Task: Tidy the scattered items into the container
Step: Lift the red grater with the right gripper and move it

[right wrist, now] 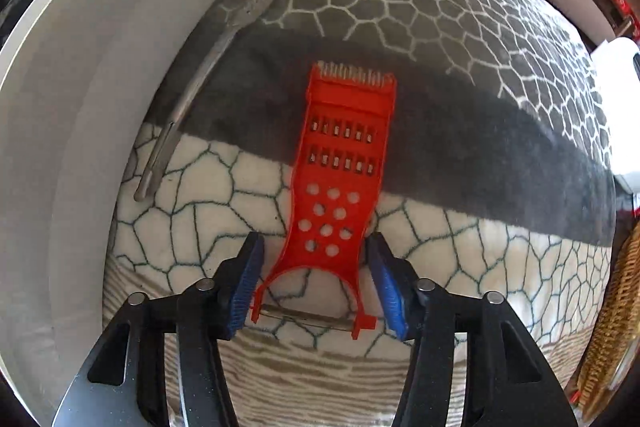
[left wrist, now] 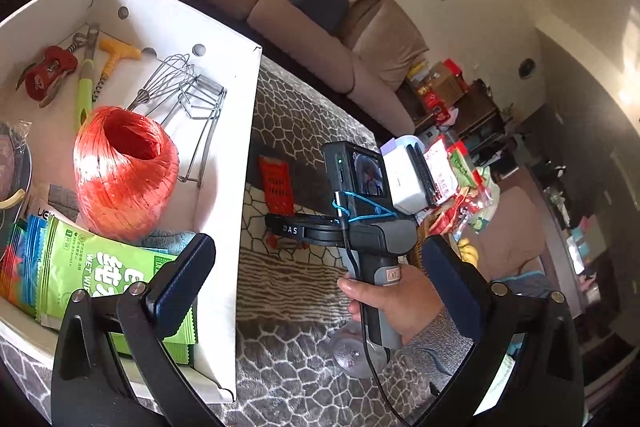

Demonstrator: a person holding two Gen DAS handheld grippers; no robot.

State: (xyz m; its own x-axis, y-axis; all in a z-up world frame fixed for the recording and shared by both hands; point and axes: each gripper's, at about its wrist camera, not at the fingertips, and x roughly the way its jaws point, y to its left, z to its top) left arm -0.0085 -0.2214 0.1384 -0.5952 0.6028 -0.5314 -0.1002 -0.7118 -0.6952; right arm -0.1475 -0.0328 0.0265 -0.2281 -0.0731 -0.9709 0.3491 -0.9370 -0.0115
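A red plastic grater (right wrist: pixel 340 183) lies flat on the patterned blanket (right wrist: pixel 440 27), also showing in the left wrist view as the red grater (left wrist: pixel 276 187). My right gripper (right wrist: pixel 314 279) points steeply down over its forked near end, with the blue pads (right wrist: pixel 246 287) against the grater's sides. A person's hand (left wrist: pixel 400 295) holds this gripper's handle. My left gripper (left wrist: pixel 318 241) stands wide open and holds nothing, its left finger over the near corner of the white cardboard box (left wrist: pixel 236 155). The box holds a red twine ball (left wrist: pixel 124 171), a whisk (left wrist: pixel 164 79), corkscrews and a green wet-wipes pack (left wrist: pixel 100 267).
A long metal tool (right wrist: pixel 180 107) lies on the blanket against the box's outer wall (right wrist: pixel 100 87). A clear glass (left wrist: pixel 352 351) stands below the hand. Snack packets (left wrist: pixel 460 179) and a wicker basket (right wrist: pixel 616 307) crowd the right side. A brown sofa (left wrist: pixel 320 7) runs behind.
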